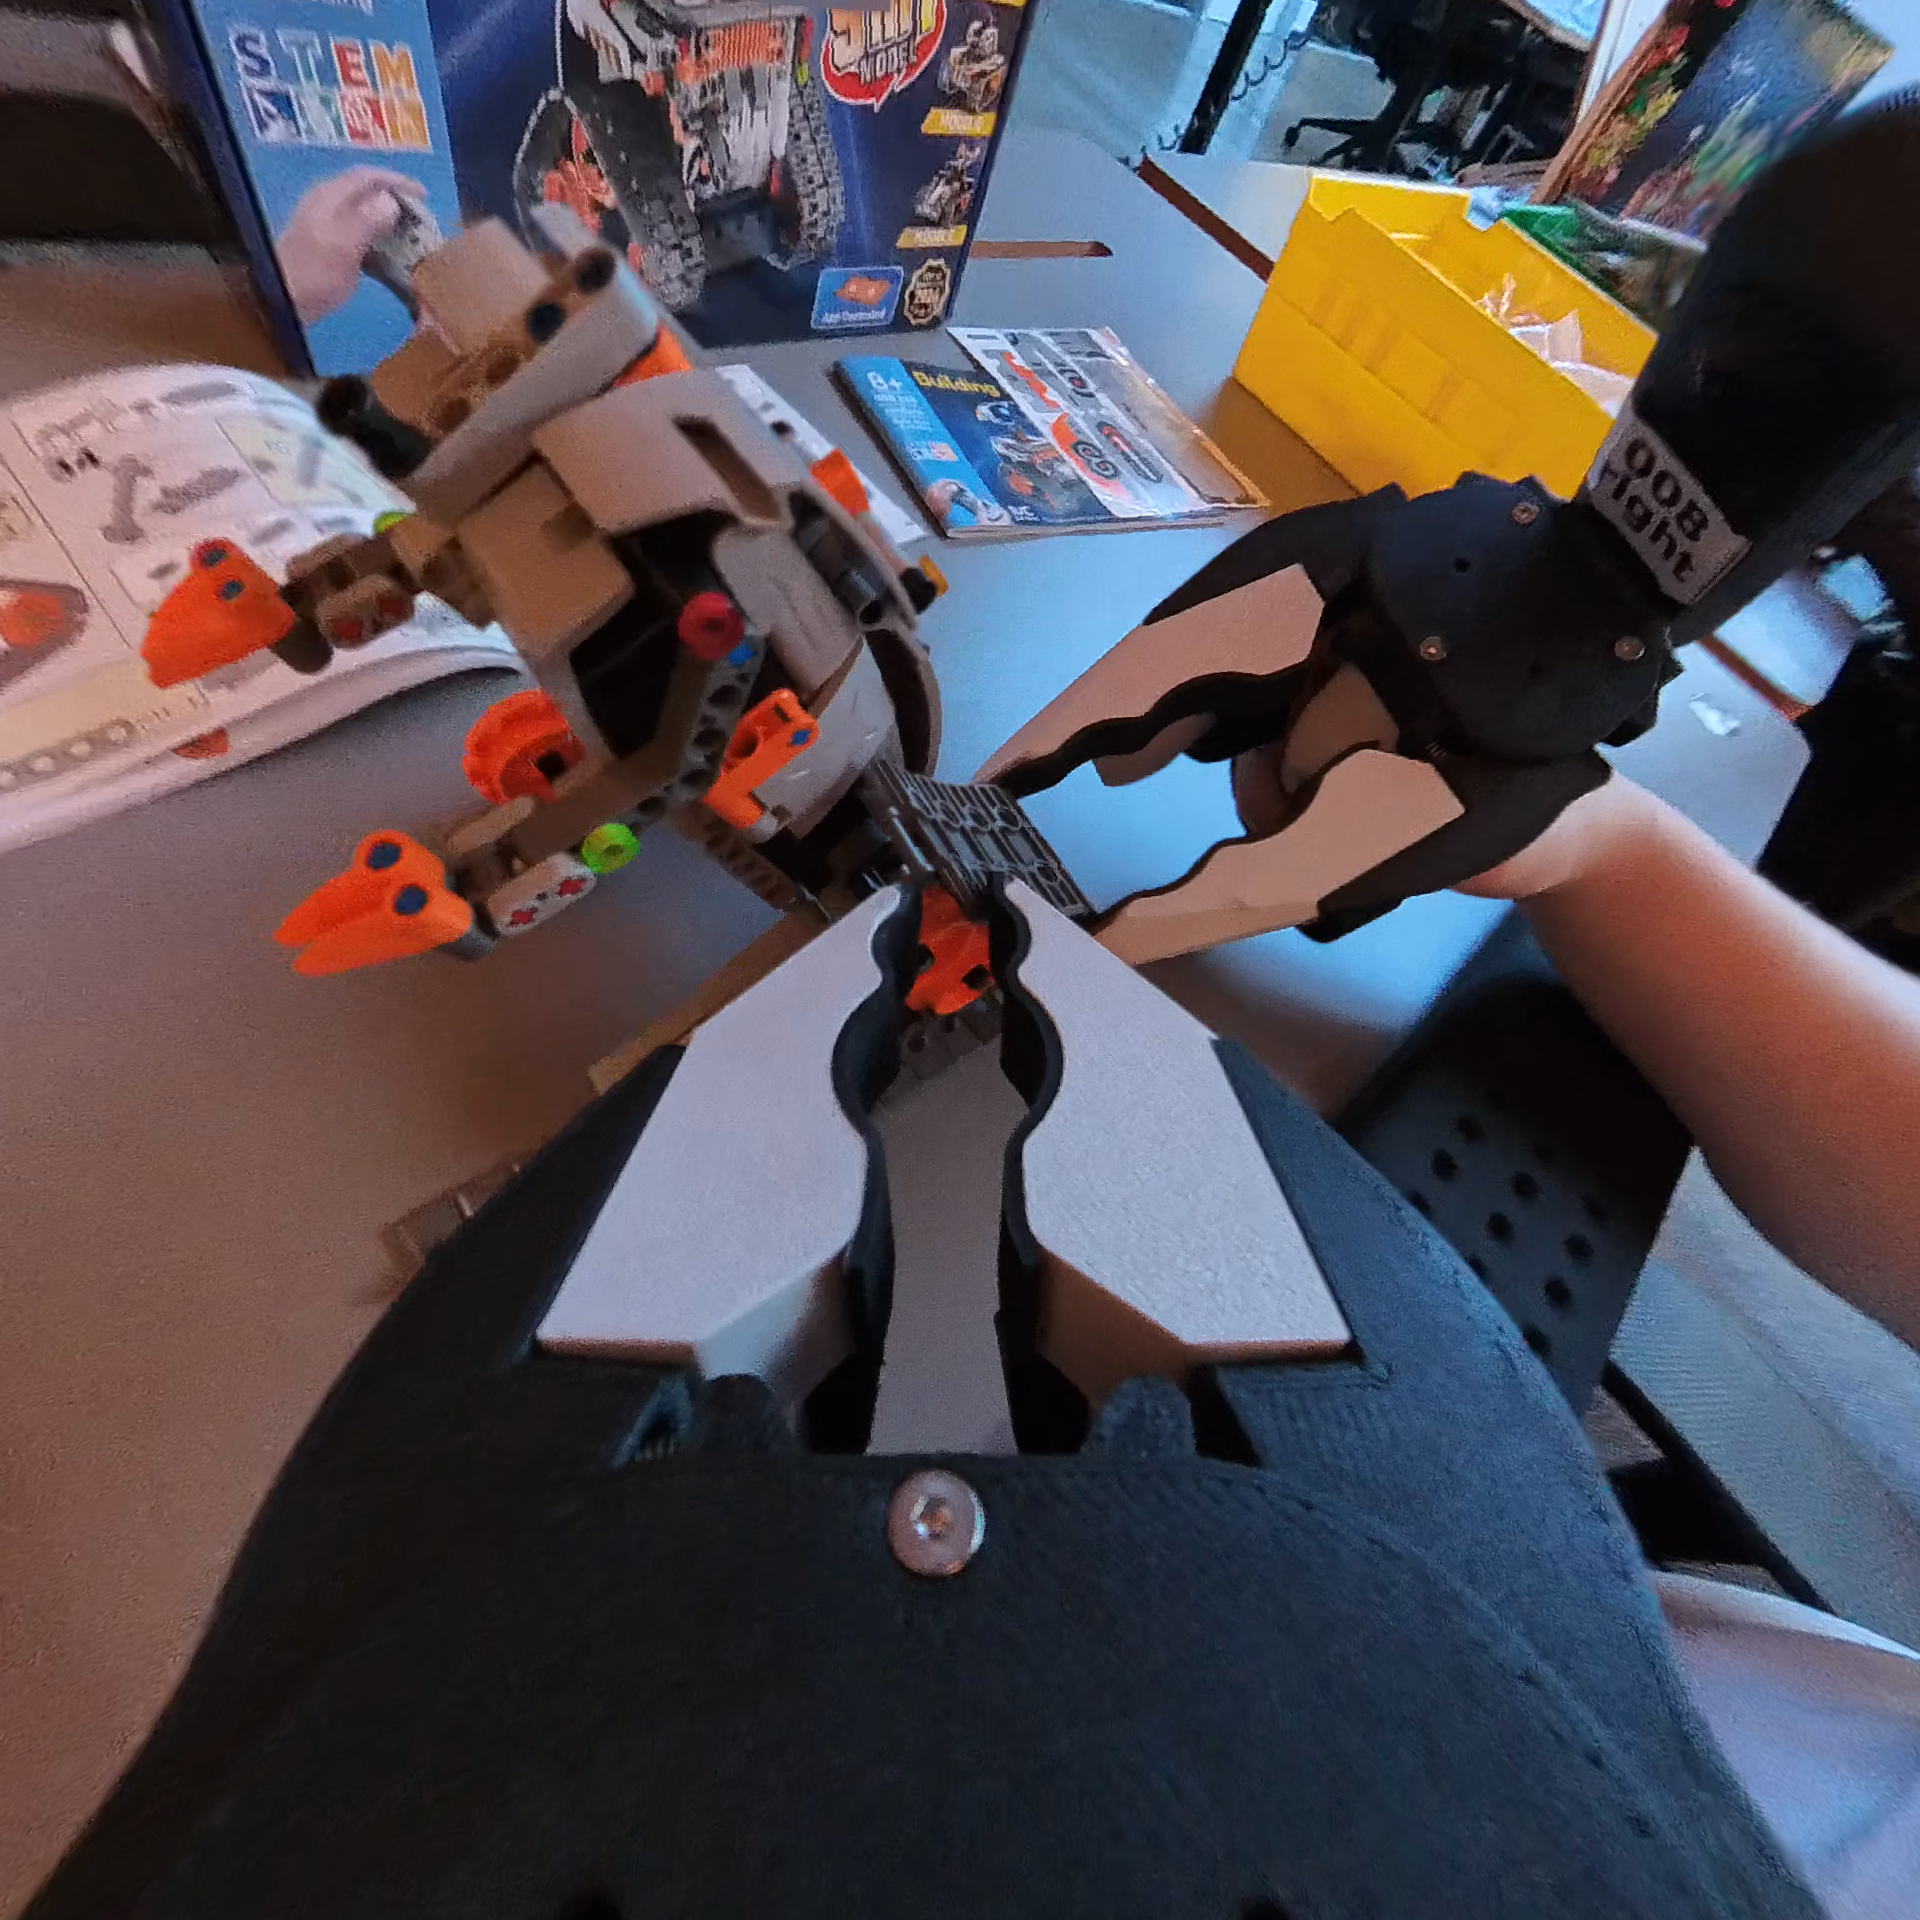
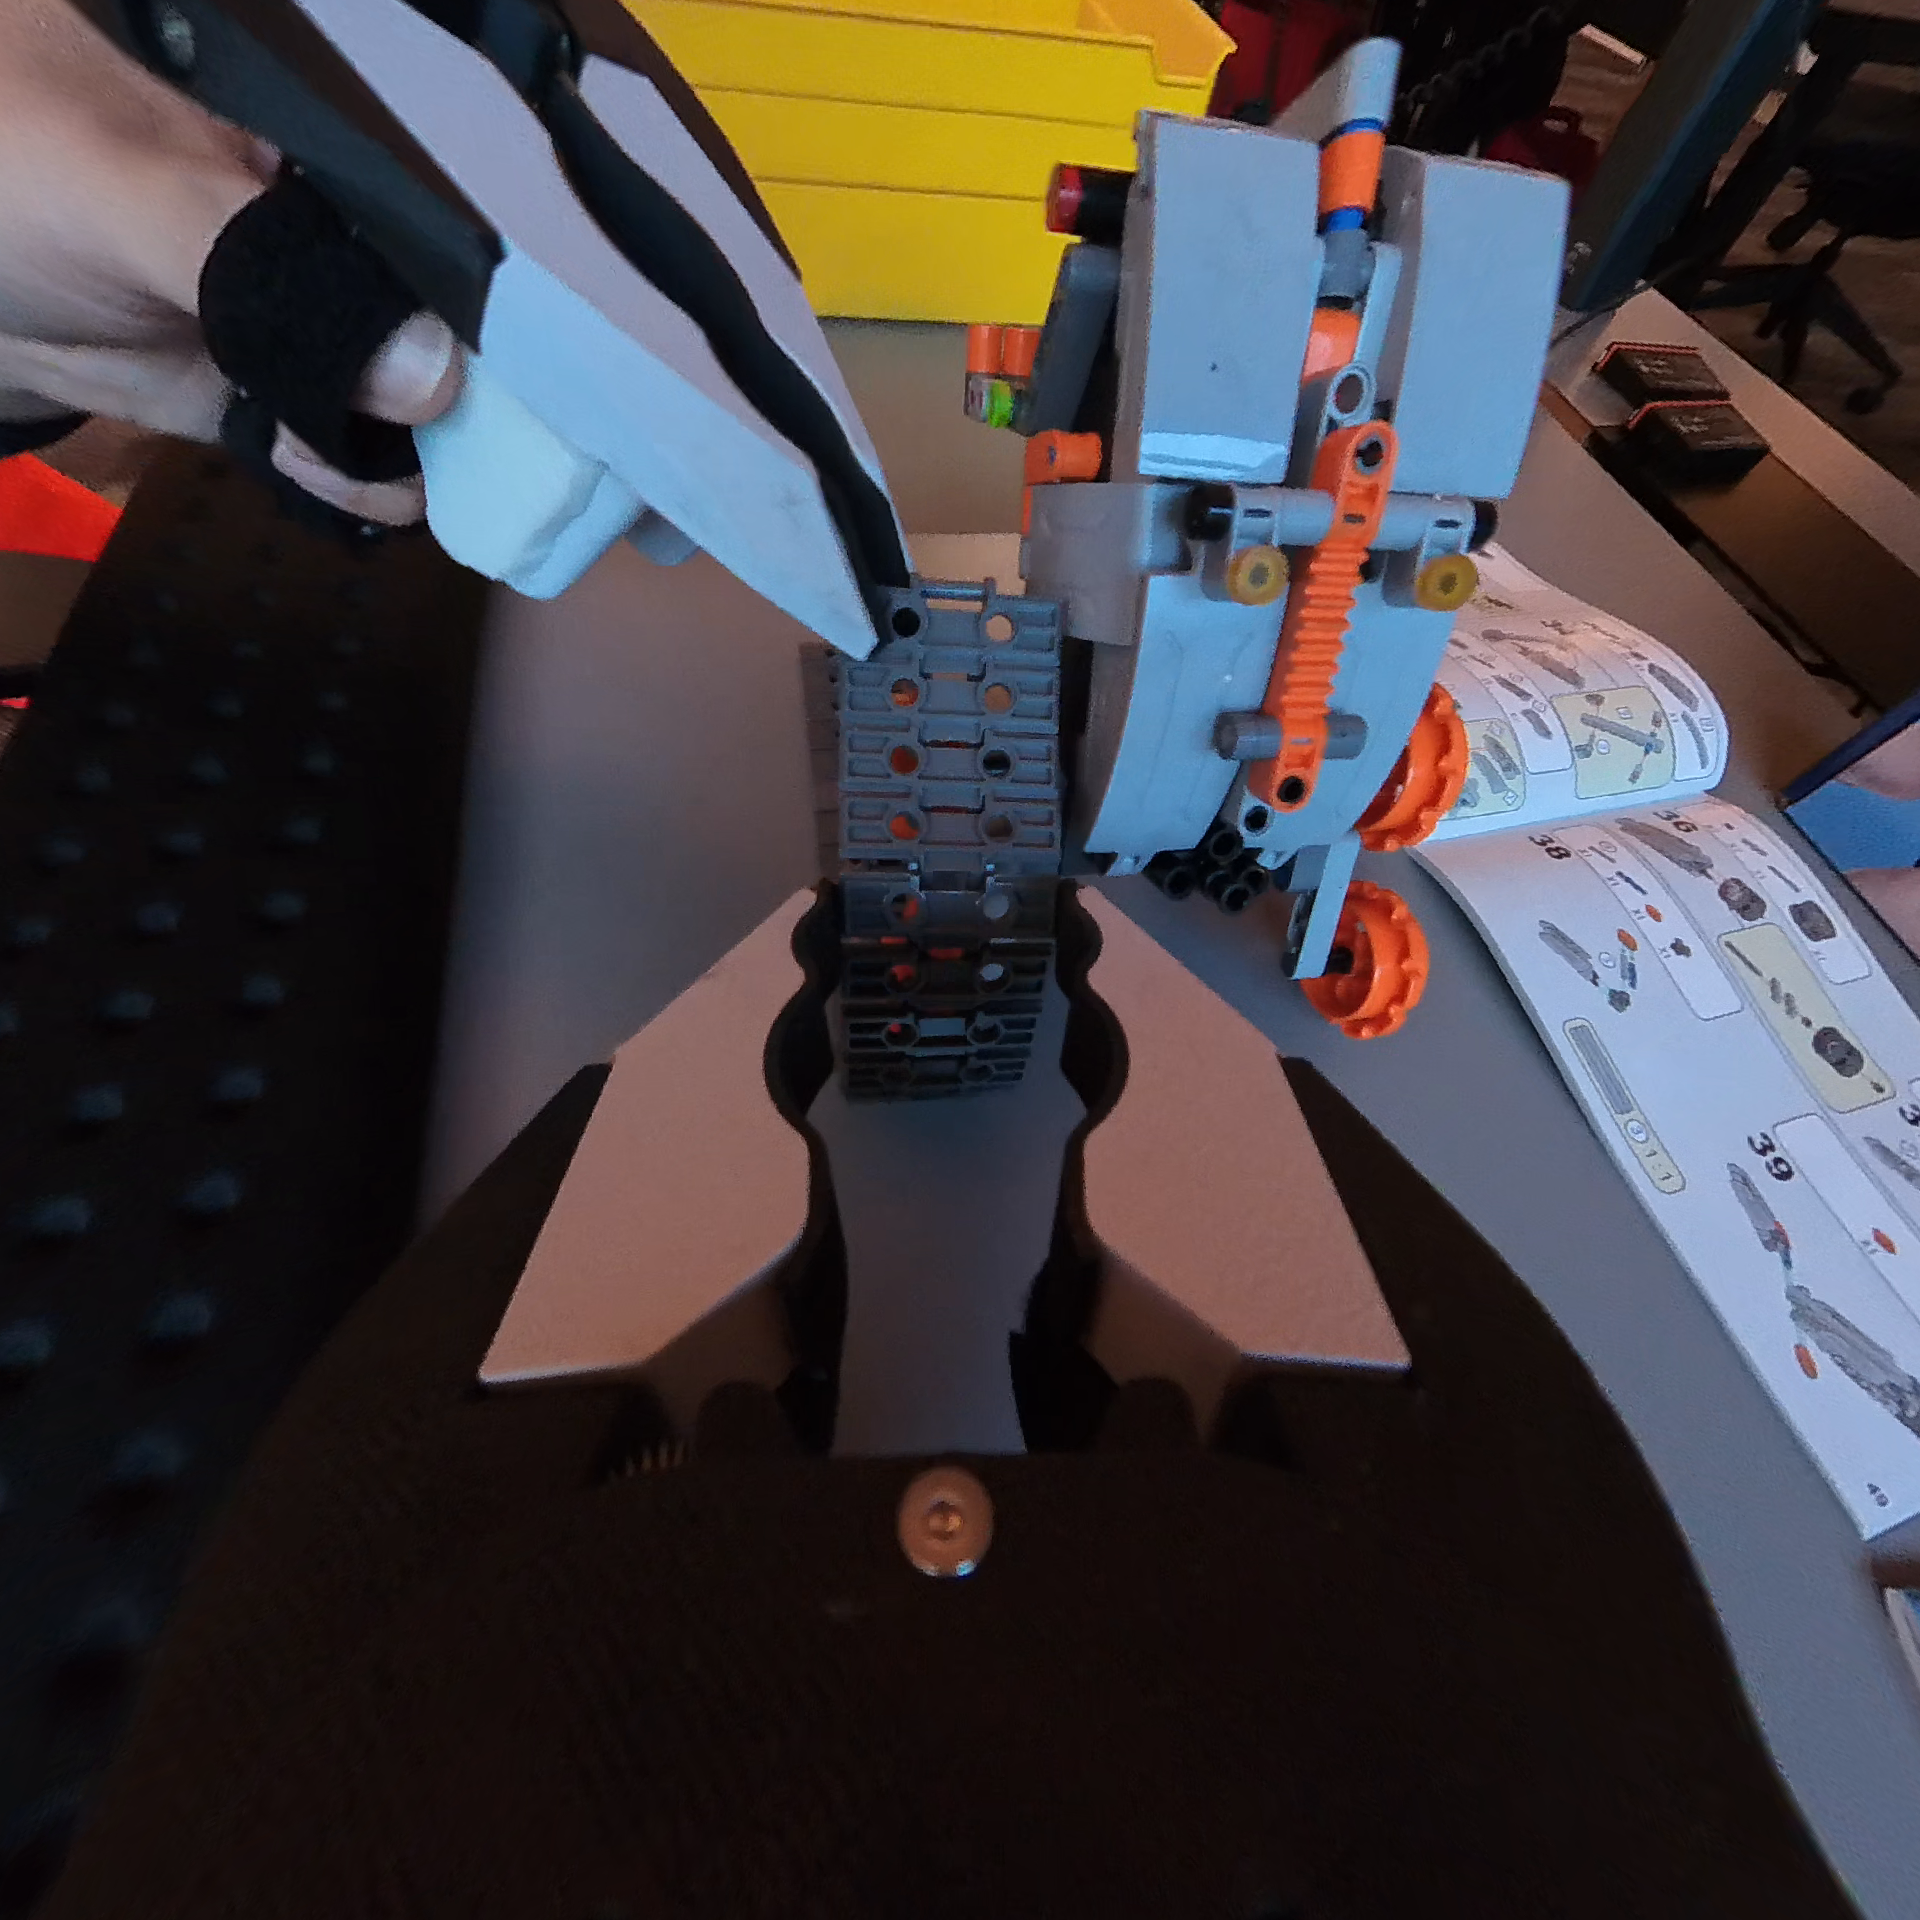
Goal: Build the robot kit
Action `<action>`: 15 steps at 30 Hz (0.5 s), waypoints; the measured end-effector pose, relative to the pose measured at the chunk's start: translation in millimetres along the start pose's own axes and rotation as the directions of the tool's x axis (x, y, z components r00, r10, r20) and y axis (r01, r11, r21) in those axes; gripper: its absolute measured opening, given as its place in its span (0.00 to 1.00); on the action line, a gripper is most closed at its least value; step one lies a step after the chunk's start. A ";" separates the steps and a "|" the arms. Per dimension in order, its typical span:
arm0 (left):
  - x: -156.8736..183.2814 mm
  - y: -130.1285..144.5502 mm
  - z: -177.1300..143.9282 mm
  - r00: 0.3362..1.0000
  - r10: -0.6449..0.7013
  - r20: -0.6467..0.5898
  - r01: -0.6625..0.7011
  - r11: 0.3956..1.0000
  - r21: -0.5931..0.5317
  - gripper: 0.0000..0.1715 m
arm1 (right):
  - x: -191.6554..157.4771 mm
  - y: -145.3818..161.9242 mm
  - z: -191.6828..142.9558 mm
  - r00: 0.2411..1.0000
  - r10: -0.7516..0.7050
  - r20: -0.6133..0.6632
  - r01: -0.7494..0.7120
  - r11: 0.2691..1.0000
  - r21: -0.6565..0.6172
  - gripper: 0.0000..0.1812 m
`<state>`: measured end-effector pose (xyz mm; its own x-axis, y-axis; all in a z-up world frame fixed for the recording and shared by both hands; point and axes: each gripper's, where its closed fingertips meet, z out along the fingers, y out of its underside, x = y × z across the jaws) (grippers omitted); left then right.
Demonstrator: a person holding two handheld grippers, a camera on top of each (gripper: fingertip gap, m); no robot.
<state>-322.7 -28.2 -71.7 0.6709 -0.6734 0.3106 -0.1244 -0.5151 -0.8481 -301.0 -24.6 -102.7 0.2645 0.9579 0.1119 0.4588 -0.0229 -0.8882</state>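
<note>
Left gripper (image 1: pixel 951 935) fingers clench an orange piece under the grey-and-orange brick-built robot model (image 1: pixel 644 582) above the grey worktop (image 1: pixel 260 1091); right gripper (image 2: pixel 948 997) fingers grasp its dark-grey linked plastic track (image 2: pixel 951 748), which could unclip if the grippers pull apart.

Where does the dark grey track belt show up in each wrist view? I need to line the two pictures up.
Left wrist view: the dark grey track belt lies just above centre, beyond the left gripper, with the right gripper closing in from the right.
Right wrist view: the belt runs vertically through the centre, its lower end between the right gripper's fingers.
Shared landmark: the grey and orange brick model, right beside the belt.
</note>
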 end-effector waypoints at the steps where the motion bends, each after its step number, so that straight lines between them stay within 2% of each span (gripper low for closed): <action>1: -0.4 0.5 -1.3 1.000 -0.024 -0.016 0.024 1.000 0.004 0.06 | -0.5 -0.3 0.9 1.000 -0.018 -0.004 0.018 1.000 -0.007 0.22; 10: -14.2 15.5 -14.6 0.997 -0.075 -0.022 0.076 0.997 0.017 0.05 | -3.0 -1.4 7.5 0.995 -0.096 0.000 0.096 0.993 -0.066 0.22; 15: -19.7 20.4 -23.2 0.999 -0.036 -0.033 0.036 0.999 0.010 0.10 | -3.9 -1.1 5.9 0.995 -0.101 0.028 0.102 0.993 -0.056 0.22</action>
<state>-355.4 -37.7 -85.2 0.6504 -0.6717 0.3547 -0.0929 -0.5339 -0.8405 -307.6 -26.6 -104.9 0.1927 0.9631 0.1880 0.5300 0.0591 -0.8459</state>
